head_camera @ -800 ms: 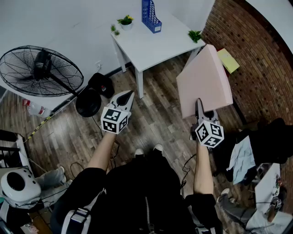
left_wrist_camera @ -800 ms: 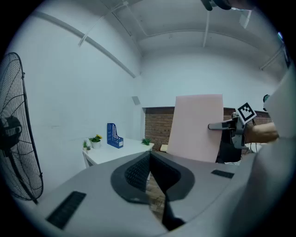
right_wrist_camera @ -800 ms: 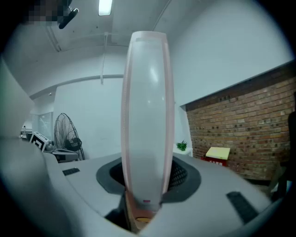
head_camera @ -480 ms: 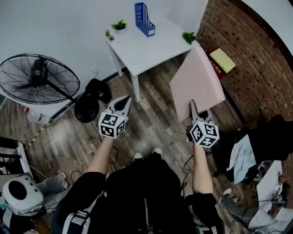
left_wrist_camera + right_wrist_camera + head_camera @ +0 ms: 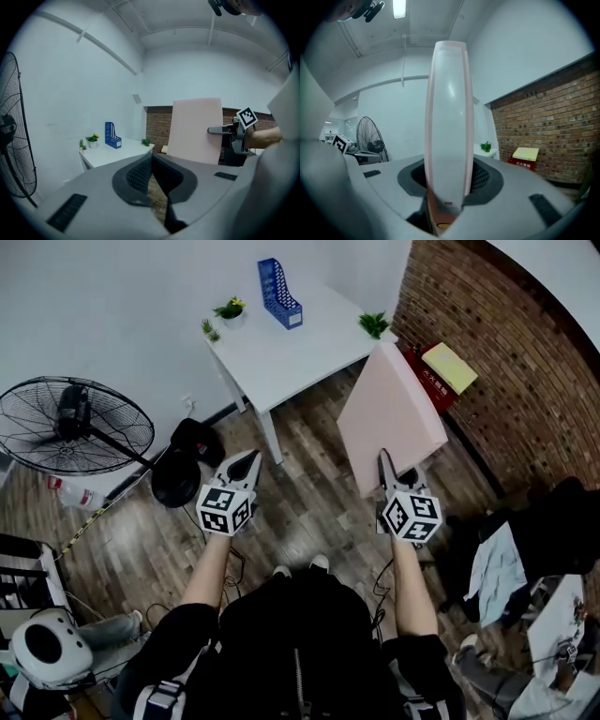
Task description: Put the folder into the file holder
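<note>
Pink folder (image 5: pixel 389 418) in the head view: who has it?
— The right gripper (image 5: pixel 384 465), pinching its lower edge. It stands upright above the wood floor (image 5: pixel 300 484), well apart from the blue file holder (image 5: pixel 278 294) on the white table (image 5: pixel 281 348).
And the left gripper view?
— The left gripper (image 5: pixel 151 157) has its jaws pressed together with nothing between.
Right gripper view?
— Folder edge-on, clamped between the jaws.

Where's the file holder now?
Head view, top centre: the blue file holder stands at the far edge of the white table, right of a potted plant.
</note>
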{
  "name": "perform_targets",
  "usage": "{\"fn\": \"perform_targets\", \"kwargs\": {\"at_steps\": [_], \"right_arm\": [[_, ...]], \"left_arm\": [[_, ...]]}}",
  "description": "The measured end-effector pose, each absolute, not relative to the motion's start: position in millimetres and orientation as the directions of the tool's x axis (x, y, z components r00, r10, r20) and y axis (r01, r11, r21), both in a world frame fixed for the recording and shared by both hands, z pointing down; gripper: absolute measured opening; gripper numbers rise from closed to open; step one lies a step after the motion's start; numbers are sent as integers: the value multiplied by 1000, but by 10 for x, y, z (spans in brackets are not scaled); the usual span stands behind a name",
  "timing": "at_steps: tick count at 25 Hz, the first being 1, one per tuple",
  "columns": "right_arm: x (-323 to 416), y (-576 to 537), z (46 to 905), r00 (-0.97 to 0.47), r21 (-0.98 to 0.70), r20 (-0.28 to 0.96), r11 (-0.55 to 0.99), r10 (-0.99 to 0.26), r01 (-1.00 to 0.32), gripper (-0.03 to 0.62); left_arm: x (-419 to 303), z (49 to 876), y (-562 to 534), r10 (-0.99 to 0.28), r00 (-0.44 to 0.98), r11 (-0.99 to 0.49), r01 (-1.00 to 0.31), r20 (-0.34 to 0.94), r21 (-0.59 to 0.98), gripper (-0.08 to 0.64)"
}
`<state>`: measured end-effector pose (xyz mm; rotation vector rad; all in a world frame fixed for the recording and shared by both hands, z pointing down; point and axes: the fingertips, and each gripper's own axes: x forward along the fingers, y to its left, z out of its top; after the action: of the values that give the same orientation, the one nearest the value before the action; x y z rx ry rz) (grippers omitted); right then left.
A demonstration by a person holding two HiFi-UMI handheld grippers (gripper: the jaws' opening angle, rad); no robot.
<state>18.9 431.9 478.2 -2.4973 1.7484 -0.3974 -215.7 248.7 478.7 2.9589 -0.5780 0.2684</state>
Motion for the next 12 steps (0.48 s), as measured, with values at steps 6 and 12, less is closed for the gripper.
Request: {"fn": "perform_targets", "kwargs": {"at_steps": [6,12], "right_arm": [[434,4236,4794,292,-212,169,-324,-941,-922,160],[600,4138,4863,275,-224,177,-311,-945,-924,160]], "left_arm": [[-1985,4746,2491,-389,902,-911,-407,188,68,25],[-1867,4788,2426,-405,893,-903,-425,196,70,25]]}}
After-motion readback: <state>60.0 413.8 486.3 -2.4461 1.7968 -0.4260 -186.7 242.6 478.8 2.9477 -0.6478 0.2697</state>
